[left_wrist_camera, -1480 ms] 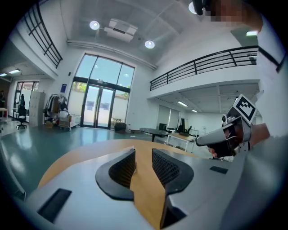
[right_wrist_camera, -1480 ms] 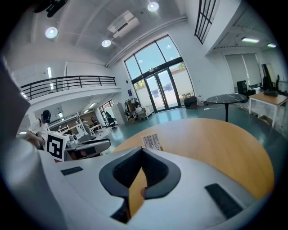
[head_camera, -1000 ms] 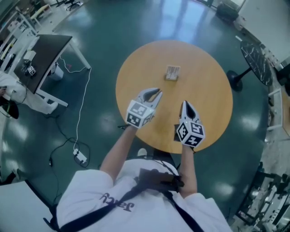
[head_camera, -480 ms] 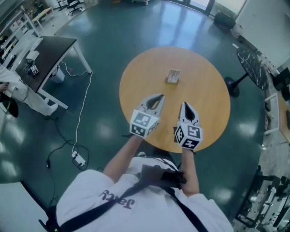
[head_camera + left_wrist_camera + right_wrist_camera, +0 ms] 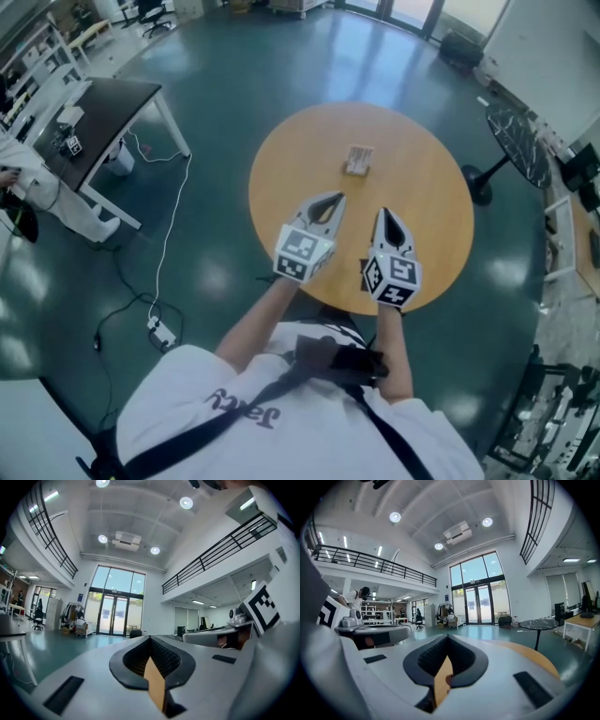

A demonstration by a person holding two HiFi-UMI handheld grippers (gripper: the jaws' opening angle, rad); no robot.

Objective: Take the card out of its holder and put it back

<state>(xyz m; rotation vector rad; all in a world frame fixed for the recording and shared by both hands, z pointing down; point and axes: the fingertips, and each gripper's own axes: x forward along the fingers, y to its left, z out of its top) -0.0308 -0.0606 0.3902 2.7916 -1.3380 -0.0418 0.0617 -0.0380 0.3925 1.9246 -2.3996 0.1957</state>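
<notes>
Round bench (image 5: 431, 244), two shut grippers, tiny card holder (image 5: 357, 159).
Your left gripper (image 5: 333, 200) and right gripper (image 5: 382, 216) hang side by side above the near part of the bench, each with fingers pressed together on nothing. The card holder sits farther out on the bench, well apart from both, too small to show the card.

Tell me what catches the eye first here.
A round wooden table stands on a dark green floor, with a small card holder lying toward its far side. Over the table's near part hang the left gripper and the right gripper, side by side, both shut and empty.
</notes>
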